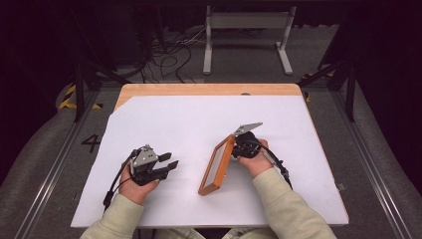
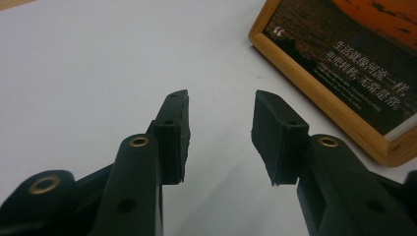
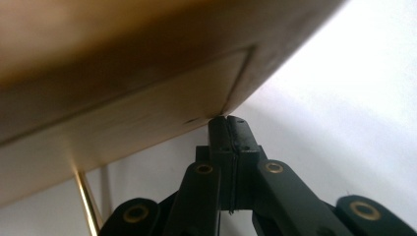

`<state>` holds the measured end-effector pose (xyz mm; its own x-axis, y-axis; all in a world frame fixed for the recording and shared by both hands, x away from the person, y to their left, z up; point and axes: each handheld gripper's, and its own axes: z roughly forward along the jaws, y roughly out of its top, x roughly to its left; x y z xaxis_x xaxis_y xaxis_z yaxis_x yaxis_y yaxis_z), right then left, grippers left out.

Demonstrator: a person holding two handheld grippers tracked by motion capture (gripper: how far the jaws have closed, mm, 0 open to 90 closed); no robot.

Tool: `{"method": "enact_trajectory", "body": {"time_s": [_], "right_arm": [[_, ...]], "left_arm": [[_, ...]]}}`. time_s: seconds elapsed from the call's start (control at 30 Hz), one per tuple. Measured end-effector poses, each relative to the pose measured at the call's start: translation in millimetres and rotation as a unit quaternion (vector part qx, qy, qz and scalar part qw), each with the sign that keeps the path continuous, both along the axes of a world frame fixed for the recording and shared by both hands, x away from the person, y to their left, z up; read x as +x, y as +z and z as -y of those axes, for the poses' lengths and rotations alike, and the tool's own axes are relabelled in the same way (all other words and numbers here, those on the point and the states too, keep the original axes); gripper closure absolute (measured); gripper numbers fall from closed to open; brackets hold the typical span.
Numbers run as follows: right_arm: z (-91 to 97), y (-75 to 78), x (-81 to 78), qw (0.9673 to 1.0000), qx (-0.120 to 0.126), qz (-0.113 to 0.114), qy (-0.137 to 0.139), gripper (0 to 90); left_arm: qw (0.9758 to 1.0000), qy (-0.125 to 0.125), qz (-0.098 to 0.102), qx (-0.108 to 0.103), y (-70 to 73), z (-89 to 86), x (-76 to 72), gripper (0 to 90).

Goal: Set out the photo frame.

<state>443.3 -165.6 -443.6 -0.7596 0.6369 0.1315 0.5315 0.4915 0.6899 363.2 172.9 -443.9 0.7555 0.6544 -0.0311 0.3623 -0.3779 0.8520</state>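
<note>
Frame [image 1: 217,164] stands tilted on its edge mid-surface [image 1: 174,119], my clenched right claw [image 3: 228,120] propping its back, left claw [image 1: 166,163] released alongside; next I judge: settle it on its stand.

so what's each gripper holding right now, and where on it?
Left gripper: open, nothing held. Right gripper: jaws shut together, tips at the back of the tilted wooden picture frame, near its edge; a real grip cannot be told.
</note>
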Motion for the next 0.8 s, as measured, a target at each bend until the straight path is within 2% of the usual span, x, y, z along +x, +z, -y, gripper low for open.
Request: {"method": "enact_trajectory", "body": {"time_s": [0.27,0.47,0.63,0.7,0.8], "right_arm": [[-17.0,-3.2,15.6,0.9999,0.01,-0.013,0.005,90.0],[-31.3,-4.0,23.6,0.9998,0.005,-0.011,0.013,90.0],[-37.3,-4.8,27.0,0.9998,0.004,-0.01,0.015,90.0],[-36.2,-4.7,28.0,0.9998,0.008,-0.01,0.011,90.0],[-32.3,-2.1,28.0,1.0,0.002,-0.005,0.003,90.0]], "left_arm": [[1.0,0.0,-0.003,0.0,-0.9,0.7,0.5,58.5],[1.0,-0.001,-0.005,0.0,-0.9,0.3,0.7,58.7],[1.0,-0.001,-0.005,-0.001,-1.0,0.4,0.7,58.8],[1.0,-0.002,-0.005,0.0,-1.7,0.8,1.3,58.7],[1.0,-0.002,-0.007,0.0,-2.8,1.8,1.8,58.5]]}}
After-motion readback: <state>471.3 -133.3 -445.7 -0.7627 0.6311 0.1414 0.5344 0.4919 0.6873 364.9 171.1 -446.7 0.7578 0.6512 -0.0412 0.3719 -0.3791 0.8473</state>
